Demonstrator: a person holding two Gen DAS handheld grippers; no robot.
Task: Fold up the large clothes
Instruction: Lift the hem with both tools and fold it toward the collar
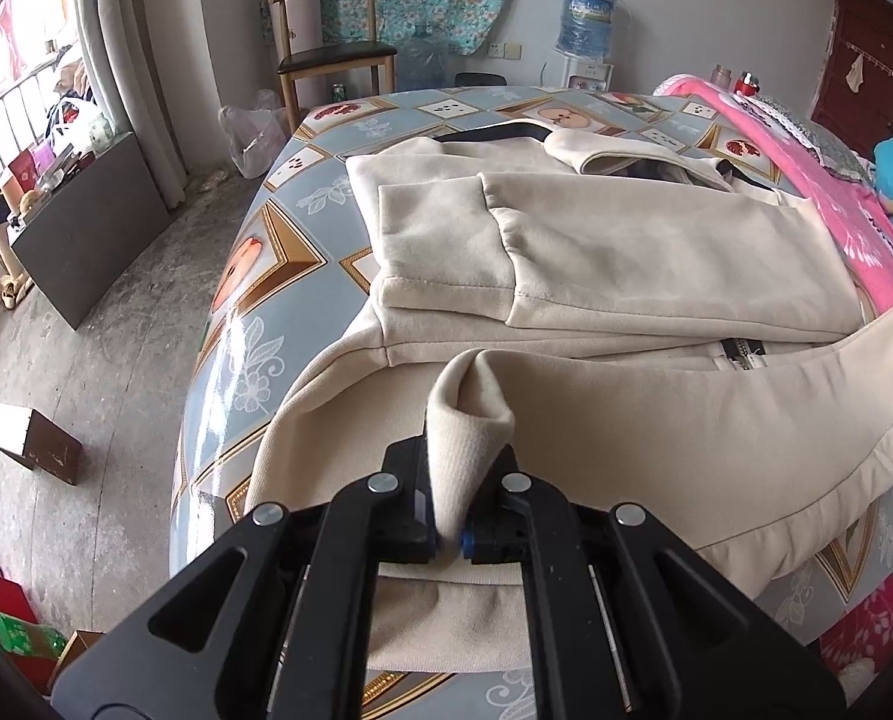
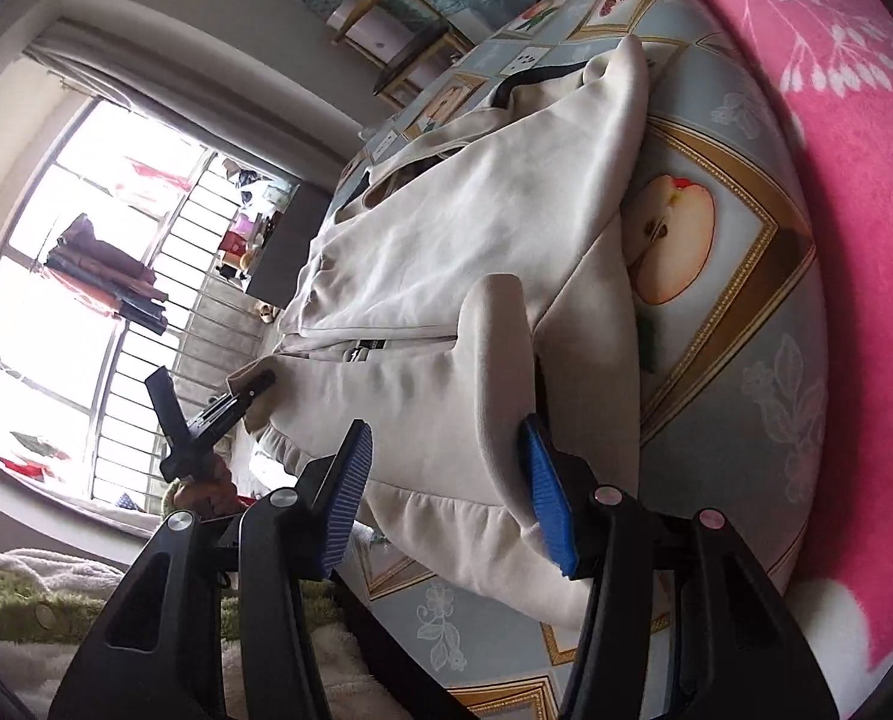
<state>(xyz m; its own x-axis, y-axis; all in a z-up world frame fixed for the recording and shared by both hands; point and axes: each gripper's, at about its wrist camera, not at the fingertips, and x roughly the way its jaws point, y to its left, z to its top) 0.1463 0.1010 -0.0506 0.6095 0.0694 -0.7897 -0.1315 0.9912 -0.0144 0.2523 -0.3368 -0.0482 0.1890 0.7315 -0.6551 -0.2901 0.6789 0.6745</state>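
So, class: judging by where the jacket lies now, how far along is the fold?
Done: both sleeves are folded across the jacket on the table. In hand: the left gripper pinches the hem, while the right gripper is open around hem fabric. Left: fold the bottom up over the body.

Daylight floods in from the window [image 2: 80, 276], blown out white. The tablecloth [image 1: 236, 324] shows glare. Fisheye bending and dark corners frame both views.
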